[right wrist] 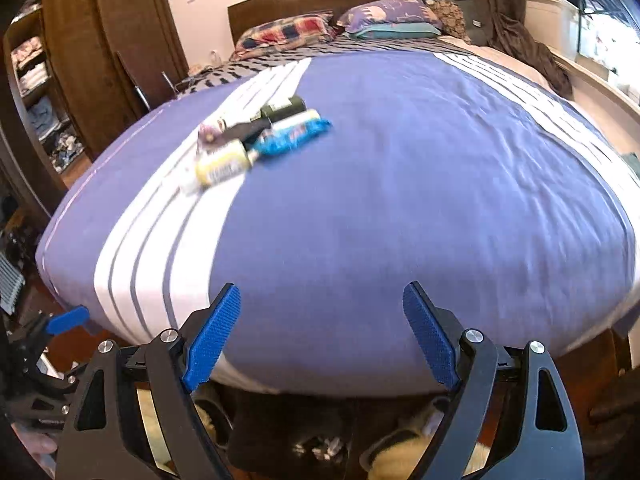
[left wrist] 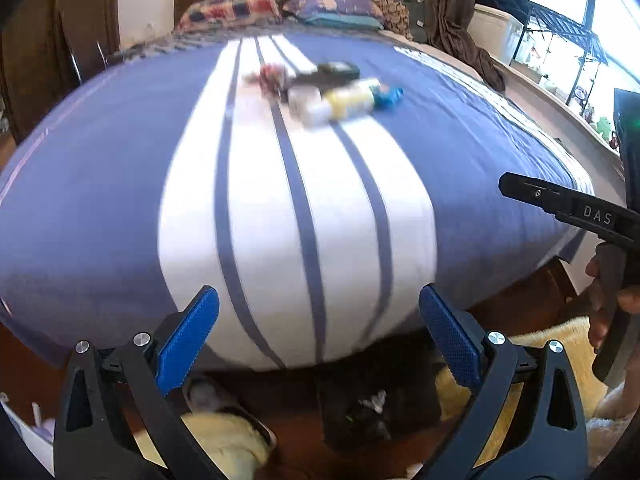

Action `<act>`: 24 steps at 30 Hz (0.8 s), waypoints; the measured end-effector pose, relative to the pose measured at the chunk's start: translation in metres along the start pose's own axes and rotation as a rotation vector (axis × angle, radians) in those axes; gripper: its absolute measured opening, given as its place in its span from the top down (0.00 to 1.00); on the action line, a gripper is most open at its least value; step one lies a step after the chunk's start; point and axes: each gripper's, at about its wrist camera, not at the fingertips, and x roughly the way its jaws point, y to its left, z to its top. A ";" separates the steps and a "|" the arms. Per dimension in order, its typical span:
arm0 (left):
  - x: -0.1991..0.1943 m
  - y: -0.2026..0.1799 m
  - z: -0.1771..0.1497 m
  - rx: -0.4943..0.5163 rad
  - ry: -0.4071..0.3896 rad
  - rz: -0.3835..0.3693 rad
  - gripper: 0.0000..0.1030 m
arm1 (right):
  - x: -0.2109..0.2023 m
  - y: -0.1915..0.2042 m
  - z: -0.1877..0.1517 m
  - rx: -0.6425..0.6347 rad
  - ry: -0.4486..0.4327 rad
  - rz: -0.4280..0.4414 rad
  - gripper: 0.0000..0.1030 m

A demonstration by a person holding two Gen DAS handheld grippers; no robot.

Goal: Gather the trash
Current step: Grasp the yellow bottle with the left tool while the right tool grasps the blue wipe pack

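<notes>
A small heap of trash lies on the bed, far ahead of both grippers. It has a yellow-labelled bottle (left wrist: 352,102) (right wrist: 224,166), a blue wrapper (left wrist: 390,96) (right wrist: 294,138), a black packet (left wrist: 330,72) (right wrist: 282,110) and a reddish crumpled wrapper (left wrist: 272,76). My left gripper (left wrist: 318,336) is open and empty over the foot of the bed. My right gripper (right wrist: 322,332) is open and empty there too. A dark bin (left wrist: 374,404) (right wrist: 292,428) with scraps in it stands on the floor below both grippers.
The bed has a blue cover with white stripes (left wrist: 280,208) (right wrist: 400,200). Pillows (right wrist: 384,14) lie at the wooden headboard. A wardrobe (right wrist: 100,48) stands left. Slippers (left wrist: 228,436) and a yellow rug (left wrist: 520,360) lie on the floor. The right handle (left wrist: 580,212) shows at the right.
</notes>
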 end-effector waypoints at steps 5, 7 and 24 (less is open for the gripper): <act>0.014 0.004 0.043 0.001 -0.008 -0.001 0.08 | 0.026 0.013 0.042 -0.062 0.004 -0.029 0.18; 0.022 0.002 0.050 0.010 -0.010 -0.001 0.08 | 0.036 0.017 0.054 -0.065 0.007 -0.020 0.18; 0.093 -0.007 0.111 0.041 0.022 -0.070 0.08 | 0.136 0.033 0.129 0.035 0.106 0.020 0.32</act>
